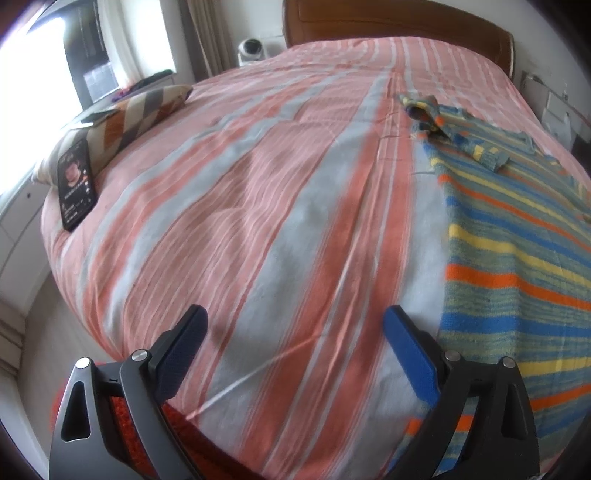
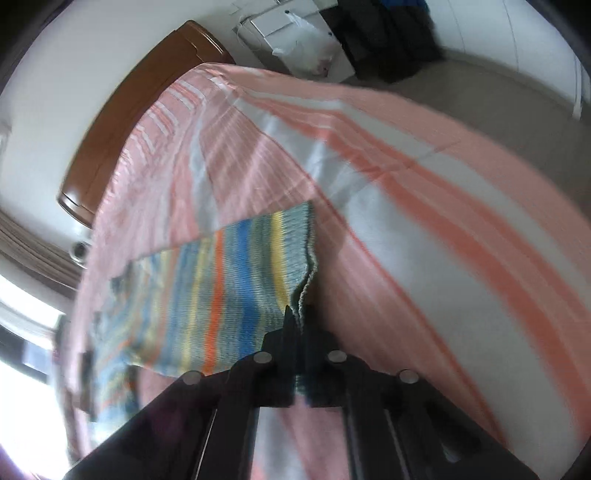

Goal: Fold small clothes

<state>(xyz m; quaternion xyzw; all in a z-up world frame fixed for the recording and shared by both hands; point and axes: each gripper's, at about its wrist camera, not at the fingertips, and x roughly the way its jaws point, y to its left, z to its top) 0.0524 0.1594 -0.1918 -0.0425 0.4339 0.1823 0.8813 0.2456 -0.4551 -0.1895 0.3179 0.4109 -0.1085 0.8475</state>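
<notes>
The bed point(image 1: 258, 206), covered by a pink and grey striped sheet, filled both views. On it the striped knitted sweater point(image 1: 517, 258) lay flat at the right side, its long axis running from the near edge toward the headboard point(image 1: 399, 26), one sleeve point(image 1: 443, 122) folded over at the far end. The right gripper point(image 2: 297, 317) was nearer: its jaws were pressed together on the sweater's hem edge. The left gripper point(image 1: 295, 343) hung with jaws apart and empty over bare sheet, and the sweater lay just to its right.
</notes>
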